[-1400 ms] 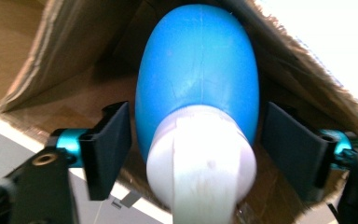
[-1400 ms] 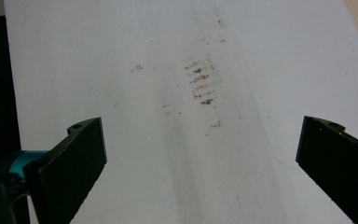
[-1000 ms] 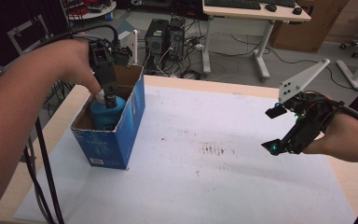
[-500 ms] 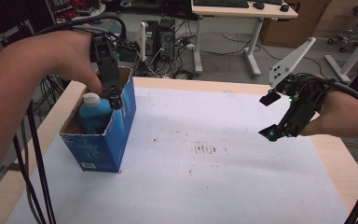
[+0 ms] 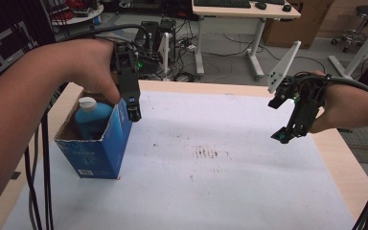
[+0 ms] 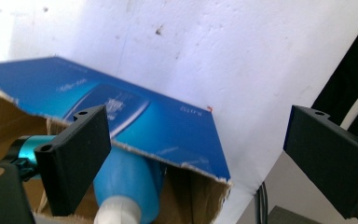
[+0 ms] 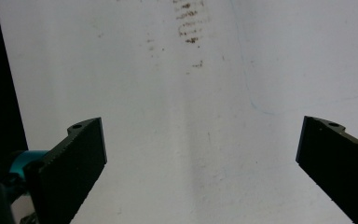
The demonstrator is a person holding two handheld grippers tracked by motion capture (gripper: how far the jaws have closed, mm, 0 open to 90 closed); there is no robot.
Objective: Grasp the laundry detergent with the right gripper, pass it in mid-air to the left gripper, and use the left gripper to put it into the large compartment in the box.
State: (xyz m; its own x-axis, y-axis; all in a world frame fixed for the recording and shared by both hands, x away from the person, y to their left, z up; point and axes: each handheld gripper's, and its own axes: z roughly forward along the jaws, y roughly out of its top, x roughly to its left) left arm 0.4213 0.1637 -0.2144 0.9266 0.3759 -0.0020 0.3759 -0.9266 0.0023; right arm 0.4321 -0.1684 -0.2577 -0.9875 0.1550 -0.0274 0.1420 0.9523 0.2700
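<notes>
Blue bottle (image 5: 92,117) upright inside open blue box (image 5: 96,151), left gripper (image 5: 133,108) spread wide over box rim, right gripper (image 5: 287,132) released above white table cover (image 5: 230,182).

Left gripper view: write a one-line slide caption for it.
Open left tool above a torn blue carton holding a blue bottle with a white cap, on a white table cover.

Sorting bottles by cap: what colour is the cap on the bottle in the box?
White, on a blue bottle; clearest in the high view.

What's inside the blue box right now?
A blue bottle with a white cap stands in the blue box. The box walls hide its lower part and anything beside it.
</notes>
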